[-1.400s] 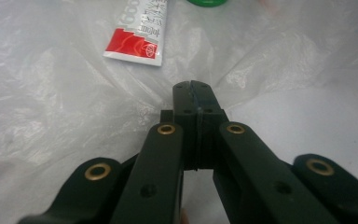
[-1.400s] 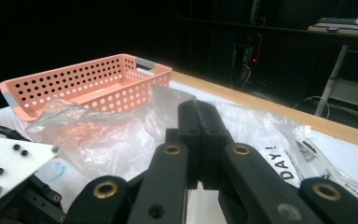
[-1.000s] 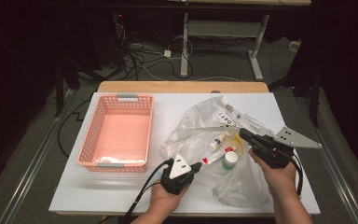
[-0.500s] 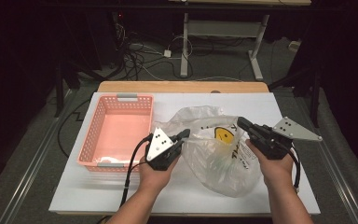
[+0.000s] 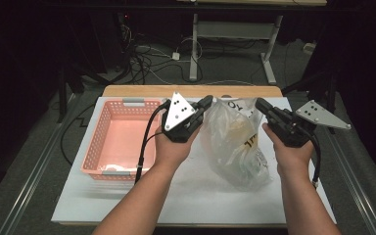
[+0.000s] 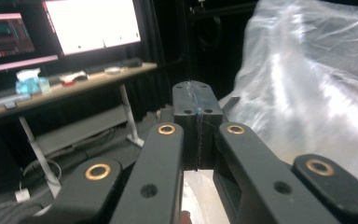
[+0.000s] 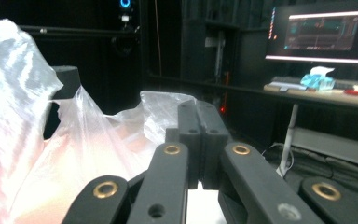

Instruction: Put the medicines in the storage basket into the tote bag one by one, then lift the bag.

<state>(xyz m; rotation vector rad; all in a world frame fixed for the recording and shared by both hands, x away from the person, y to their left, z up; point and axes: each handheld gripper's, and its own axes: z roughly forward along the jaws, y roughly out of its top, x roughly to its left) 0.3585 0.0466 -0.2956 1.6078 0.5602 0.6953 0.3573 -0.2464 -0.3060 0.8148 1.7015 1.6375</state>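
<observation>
The clear plastic bag point(image 5: 235, 142) hangs between the two grippers, its mouth pulled up and its loaded bottom sagging onto the white surface point(image 5: 196, 196). Small items show dimly through the film, something yellow among them, but what they are I cannot tell.

At the bag's left edge the left gripper point(image 5: 206, 102) has its fingers pressed together on a pinch of the film; in the left gripper view the black fingers point(image 6: 186, 100) meet with no gap and the bag point(image 6: 317, 84) billows just beside them. At the bag's right edge the right gripper point(image 5: 260, 105) is likewise clamped on the film, its fingers point(image 7: 209, 126) together with the plastic point(image 7: 74, 140) bunched against them.

The main risk, as I judge it, is the thin film slipping out of either pinch: each grip takes only a small fold near the rim, and the weight sits low. If one side lets go, the bag would swing toward the other gripper and the contents could spill out of the mouth onto the surface. Pulling the two edges too far apart could stretch or tear the plastic at the pinch points. Tilting the mouth down would let the small items roll out.

To the left of the bag, just past the left hand point(image 5: 174, 147), stands the pink basket point(image 5: 98, 147); a swinging bag or a sideways move could knock its rim.
</observation>
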